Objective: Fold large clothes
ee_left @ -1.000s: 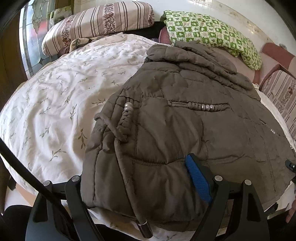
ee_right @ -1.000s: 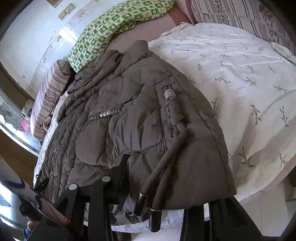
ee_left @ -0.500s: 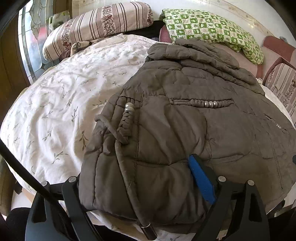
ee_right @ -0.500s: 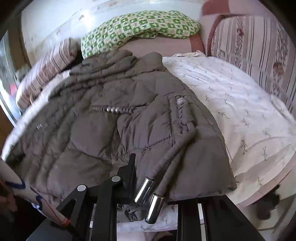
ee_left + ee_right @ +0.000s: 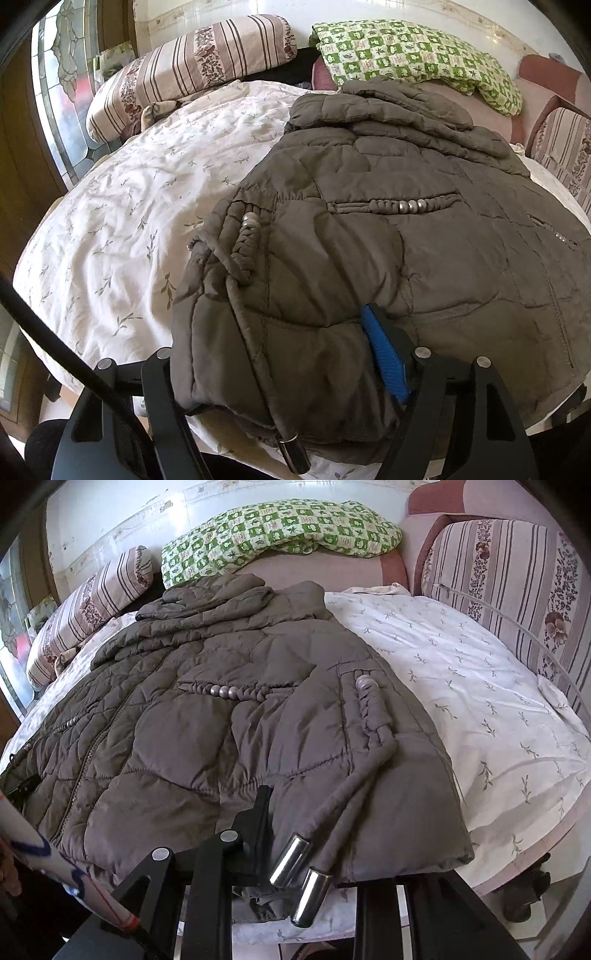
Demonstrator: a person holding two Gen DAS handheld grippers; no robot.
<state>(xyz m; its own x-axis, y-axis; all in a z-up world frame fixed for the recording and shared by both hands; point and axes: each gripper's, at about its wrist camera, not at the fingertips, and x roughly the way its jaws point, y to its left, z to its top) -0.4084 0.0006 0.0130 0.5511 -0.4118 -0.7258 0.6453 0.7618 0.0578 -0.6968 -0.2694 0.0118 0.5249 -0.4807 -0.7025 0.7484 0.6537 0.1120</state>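
A brown quilted jacket (image 5: 369, 229) lies spread on the bed, hood toward the pillows, its near hem hanging over the bed's edge. My left gripper (image 5: 269, 350) is closing on the hem's left corner. Its blue pad (image 5: 384, 354) dents the fabric, and the other finger (image 5: 159, 384) sits against the jacket's side edge. In the right wrist view the jacket (image 5: 221, 709) fills the middle, and my right gripper (image 5: 317, 834) holds the hem by the two metal-tipped drawstrings (image 5: 288, 860). One finger (image 5: 258, 812) presses on top and the other is hidden under the cloth; its jaws are opening slightly.
The white leaf-print sheet (image 5: 129, 221) covers the bed. A striped pillow (image 5: 184, 74) and a green checked pillow (image 5: 413, 51) lie at the head. A striped cushion (image 5: 517, 602) stands at the right. A white patterned sleeve (image 5: 33, 853) shows at the lower left.
The right view has rolled level and shifted sideways, and the right jaws have narrowed on the hem. The left jaws have drawn in on the jacket corner.
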